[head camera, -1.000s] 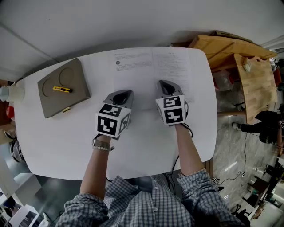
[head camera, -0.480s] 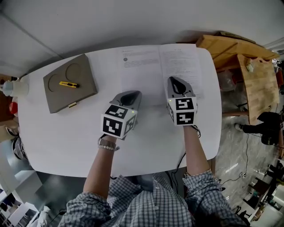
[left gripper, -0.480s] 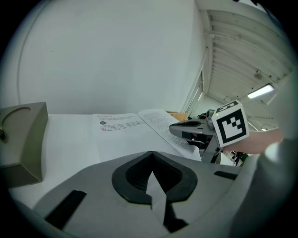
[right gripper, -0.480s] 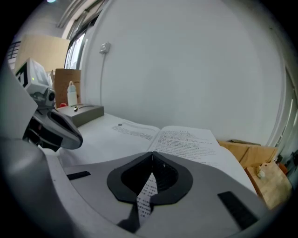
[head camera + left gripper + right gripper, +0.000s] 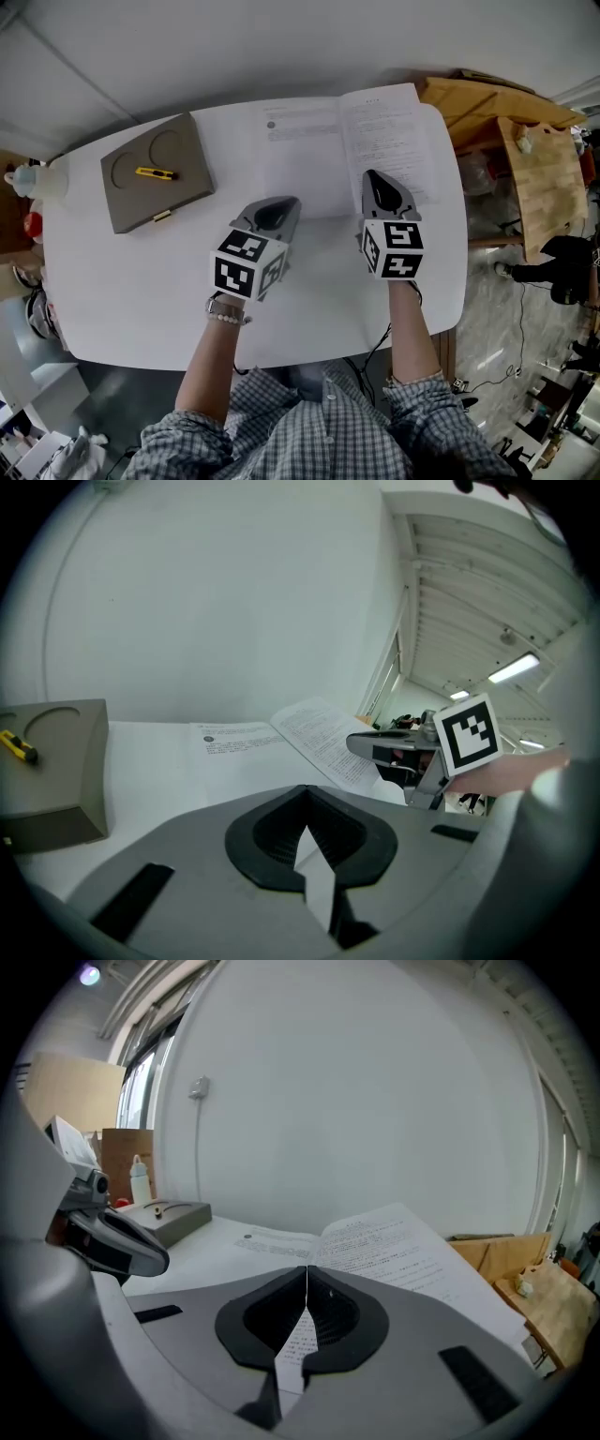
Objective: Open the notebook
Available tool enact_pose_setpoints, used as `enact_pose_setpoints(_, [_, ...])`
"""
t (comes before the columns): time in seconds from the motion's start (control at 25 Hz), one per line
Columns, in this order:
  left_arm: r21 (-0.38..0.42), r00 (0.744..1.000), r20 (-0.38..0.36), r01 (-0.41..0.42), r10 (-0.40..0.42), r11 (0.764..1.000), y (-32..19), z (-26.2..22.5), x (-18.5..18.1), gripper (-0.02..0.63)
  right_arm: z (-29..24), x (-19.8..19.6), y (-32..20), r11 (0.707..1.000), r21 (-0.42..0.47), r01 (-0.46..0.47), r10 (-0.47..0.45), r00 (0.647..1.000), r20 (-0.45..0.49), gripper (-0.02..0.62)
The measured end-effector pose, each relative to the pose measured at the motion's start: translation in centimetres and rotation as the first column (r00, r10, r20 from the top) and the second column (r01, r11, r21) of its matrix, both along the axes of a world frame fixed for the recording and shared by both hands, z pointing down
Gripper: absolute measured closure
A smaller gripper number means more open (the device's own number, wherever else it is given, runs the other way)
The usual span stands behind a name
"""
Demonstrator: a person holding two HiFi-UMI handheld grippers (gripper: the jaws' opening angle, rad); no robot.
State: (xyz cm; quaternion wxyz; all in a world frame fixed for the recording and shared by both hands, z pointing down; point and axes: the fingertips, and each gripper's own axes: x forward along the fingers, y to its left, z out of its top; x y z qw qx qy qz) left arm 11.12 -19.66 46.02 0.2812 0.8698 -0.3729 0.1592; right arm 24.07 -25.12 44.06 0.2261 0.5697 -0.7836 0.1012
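Head view shows both arms reaching out from the near side of the bench (image 5: 141, 281), side by side, with checked sleeves pushed up. Each hand holds its tongs pointing away from the person and tipped a little down toward the bench top. The left wrist (image 5: 223, 311) wears a bead band.

The notebook (image 5: 309, 155) lies open on the far half of the bench, near its right end. Its fold runs from the near side to the far side, and the tops of the printed pages point to the far edge. Spread open, it is longer across the bench than from near to far. The left page lies flat. The right page (image 5: 389, 136) is tilted up off the bench, and its far corner sticks out past the bench's far edge.

The left tongs (image 5: 275, 208) are at the near left corner of the notebook and are closed tight. In the left gripper view a thin white strip shows in the gap behind the tips, but I cannot tell if it is paper or bench. The right tongs (image 5: 377, 186) are closed tight too. They pinch the near edge of the raised right page, and printed lines show just under the tips in the right gripper view.

A grey box (image 5: 155, 187) with a yellow cutter (image 5: 155, 173) on it sits at the left end of the bench.
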Motion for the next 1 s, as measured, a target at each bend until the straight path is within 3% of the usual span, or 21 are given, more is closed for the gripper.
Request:
enact_pose_setpoints(0.6, [0.098,0.999,-0.034,-0.023,0.026,0.995,2.4,-5.2,-2.4,0.597,-4.6,-1.8,3.6,0.998,0.067,-0.006,0.004,0.999,0.032,0.575])
enact_pose_setpoints(1.0, [0.199,0.997,-0.074,-0.018,0.033,0.980,4.5,-11.0,-4.9,0.597,-10.6,-2.5,6.7,0.983,0.181,-0.003,-0.012,0.997,0.078,0.575])
